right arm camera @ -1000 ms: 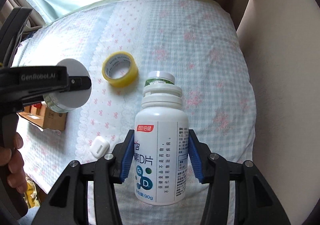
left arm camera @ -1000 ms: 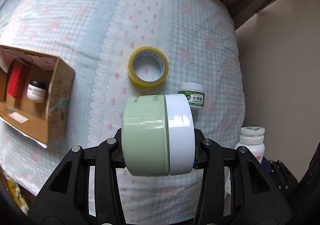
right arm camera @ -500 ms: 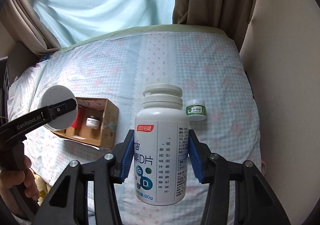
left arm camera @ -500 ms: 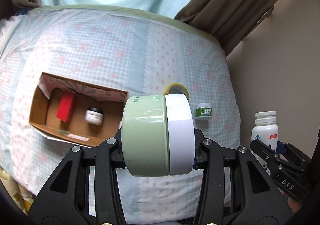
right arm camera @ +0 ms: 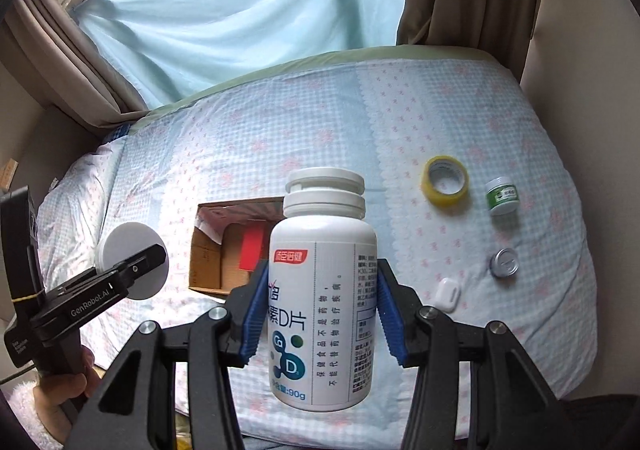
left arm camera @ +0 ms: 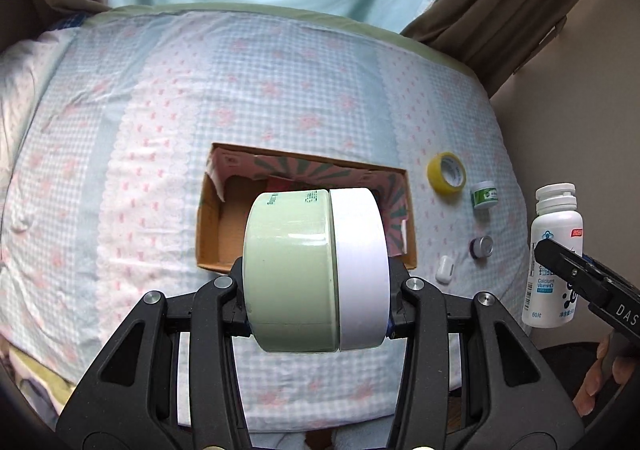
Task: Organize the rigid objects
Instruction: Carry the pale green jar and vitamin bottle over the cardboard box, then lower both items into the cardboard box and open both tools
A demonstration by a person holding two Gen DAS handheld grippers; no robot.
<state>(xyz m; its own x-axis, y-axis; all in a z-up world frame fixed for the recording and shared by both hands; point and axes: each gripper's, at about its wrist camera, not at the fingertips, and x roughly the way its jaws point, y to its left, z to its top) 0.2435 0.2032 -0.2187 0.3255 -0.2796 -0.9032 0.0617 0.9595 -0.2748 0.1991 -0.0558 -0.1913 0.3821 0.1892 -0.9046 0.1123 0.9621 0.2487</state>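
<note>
My left gripper (left arm camera: 318, 298) is shut on a pale green jar with a white lid (left arm camera: 316, 270), held on its side high above the bed; the jar's lid also shows in the right wrist view (right arm camera: 130, 260). My right gripper (right arm camera: 322, 314) is shut on a white vitamin bottle (right arm camera: 324, 302), held upright; the bottle also shows in the left wrist view (left arm camera: 554, 254). An open cardboard box (left arm camera: 208, 226) lies on the bed below, with a red packet (right arm camera: 252, 250) inside. The box also shows in the right wrist view (right arm camera: 206, 258).
On the checked bedspread (left arm camera: 140, 130) right of the box lie a yellow tape roll (right arm camera: 446, 180), a small green-labelled jar (right arm camera: 503, 196), a small silver-lidded pot (right arm camera: 505, 263) and a white earbud case (right arm camera: 448, 294). Curtains (right arm camera: 240, 10) hang behind; a wall (right arm camera: 592, 30) runs along the right.
Both grippers have risen and pulled back from the bed with their loads. The box has come from the left edge to the centre of both views.
</note>
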